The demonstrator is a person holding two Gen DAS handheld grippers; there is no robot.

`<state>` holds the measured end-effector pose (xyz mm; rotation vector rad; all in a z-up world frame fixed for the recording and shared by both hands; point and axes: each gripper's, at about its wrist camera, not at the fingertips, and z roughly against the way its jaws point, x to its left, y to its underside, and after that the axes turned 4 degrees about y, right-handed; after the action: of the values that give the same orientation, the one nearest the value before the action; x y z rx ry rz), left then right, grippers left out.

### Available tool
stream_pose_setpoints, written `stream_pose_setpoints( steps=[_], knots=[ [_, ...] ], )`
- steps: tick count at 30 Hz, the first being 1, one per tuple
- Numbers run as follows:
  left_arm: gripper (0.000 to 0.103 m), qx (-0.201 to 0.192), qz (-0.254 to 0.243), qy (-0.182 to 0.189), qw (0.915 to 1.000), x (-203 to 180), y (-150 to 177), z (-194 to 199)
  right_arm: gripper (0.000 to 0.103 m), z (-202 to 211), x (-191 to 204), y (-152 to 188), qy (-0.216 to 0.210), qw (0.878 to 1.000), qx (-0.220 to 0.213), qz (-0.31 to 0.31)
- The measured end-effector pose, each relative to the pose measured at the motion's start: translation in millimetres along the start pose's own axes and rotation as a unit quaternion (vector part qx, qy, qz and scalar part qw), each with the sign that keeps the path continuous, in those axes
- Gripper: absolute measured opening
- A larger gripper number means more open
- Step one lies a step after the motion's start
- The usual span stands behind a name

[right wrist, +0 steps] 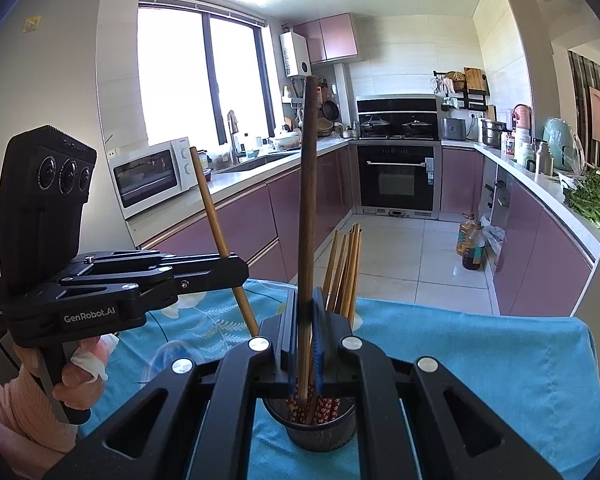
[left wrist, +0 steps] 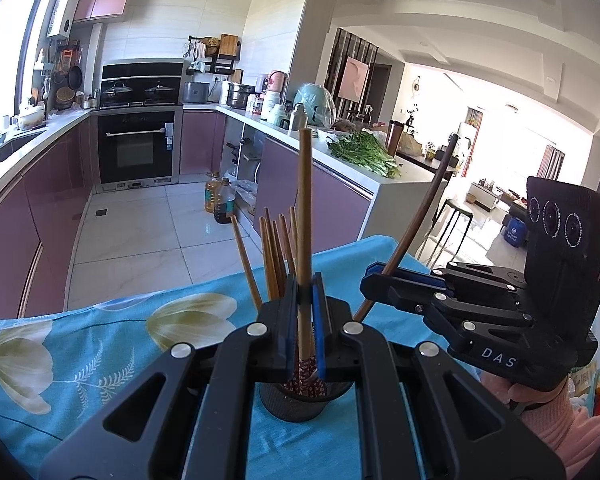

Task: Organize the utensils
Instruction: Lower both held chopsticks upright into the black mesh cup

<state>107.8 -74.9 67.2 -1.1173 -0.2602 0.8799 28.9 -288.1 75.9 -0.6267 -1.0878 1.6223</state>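
Observation:
A black mesh utensil cup [left wrist: 300, 404] [right wrist: 320, 426] stands on the blue floral tablecloth [left wrist: 80, 360] and holds several wooden chopsticks [left wrist: 274, 256] [right wrist: 344, 268]. My left gripper [left wrist: 305, 320] is shut on a light wooden chopstick [left wrist: 305, 216], upright, with its patterned lower end in the cup. It also shows in the right wrist view [right wrist: 236, 266]. My right gripper [right wrist: 305, 332] is shut on a dark brown chopstick [right wrist: 308, 184], its lower end in the cup. That gripper shows in the left wrist view [left wrist: 374, 276], clamping the dark chopstick [left wrist: 424, 216].
The table's far edge [right wrist: 460, 304] drops to a tiled kitchen floor. Purple cabinets line both sides, an oven [right wrist: 396, 176] stands at the back. Oil bottles [left wrist: 219, 200] sit on the floor. Greens [left wrist: 364, 152] lie on the right counter. A microwave [right wrist: 152, 176] sits on the left counter.

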Motion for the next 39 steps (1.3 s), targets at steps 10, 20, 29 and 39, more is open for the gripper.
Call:
stream_pose_setpoints(
  steps=[10, 20, 29, 39],
  knots=[
    [0.008, 0.007, -0.003, -0.001, 1.0000, 1, 4, -3, 0.006, 0, -5, 3, -0.003, 1.000, 0.007, 0.001],
    [0.008, 0.011, -0.003, -0.003, 0.9999, 1, 4, -6, 0.006, -3, -8, 4, -0.006, 1.000, 0.012, 0.001],
    [0.008, 0.015, -0.003, -0.004, 0.9999, 0, 5, -10, 0.006, -5, -10, 5, -0.008, 1.000, 0.016, 0.001],
    [0.008, 0.022, 0.001, -0.005, 0.9997, -7, 5, -19, 0.006, -8, -11, 7, -0.009, 1.000, 0.019, 0.001]
  ],
)
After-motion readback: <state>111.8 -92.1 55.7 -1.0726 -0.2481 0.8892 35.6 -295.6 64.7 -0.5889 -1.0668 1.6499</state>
